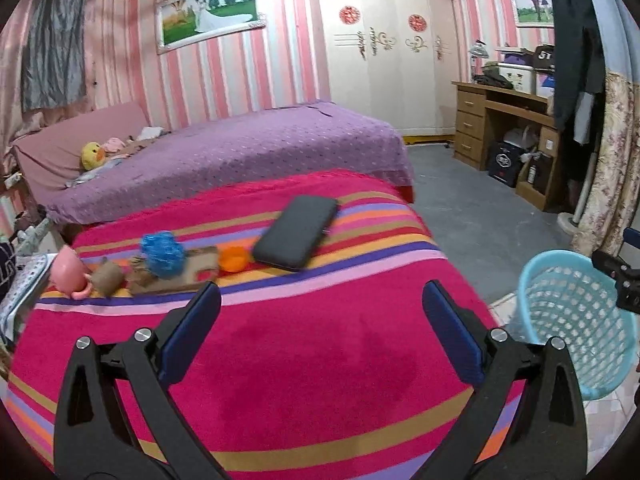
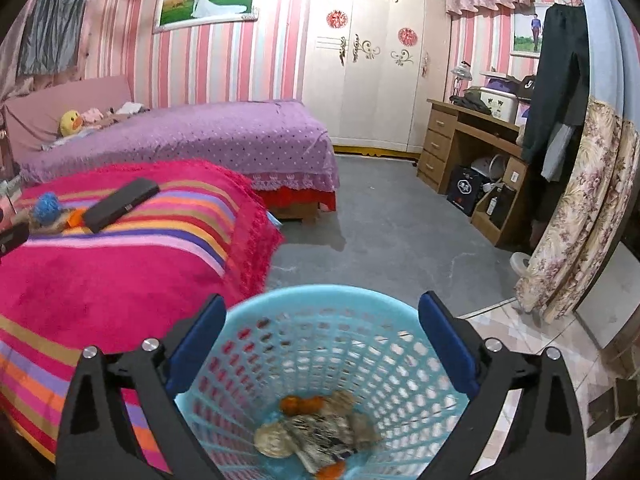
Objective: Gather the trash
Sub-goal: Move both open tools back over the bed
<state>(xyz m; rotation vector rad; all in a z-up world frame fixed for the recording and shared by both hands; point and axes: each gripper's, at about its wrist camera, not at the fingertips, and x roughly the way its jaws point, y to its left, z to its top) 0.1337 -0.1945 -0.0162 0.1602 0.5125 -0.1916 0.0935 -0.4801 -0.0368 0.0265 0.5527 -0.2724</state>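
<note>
Now the left wrist view: left gripper [image 1: 320, 316] spread wide and empty above the red striped blanket [image 1: 280, 360]; beyond it, blue crinkly wad [image 1: 162, 252], orange scrap [image 1: 233, 258], brown paper bits [image 1: 108, 276], likely light and crushable, pinch mid-body. Right wrist view: right gripper [image 2: 322, 332] gaping, empty, over the pale blue perforated plastic basket [image 2: 400, 360] holding scraps [image 2: 312, 432]; open floor beside.

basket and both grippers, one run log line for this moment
left gripper: open, empty, over striped blanket | right gripper: open, empty, above basket | basket: trash inside
</note>
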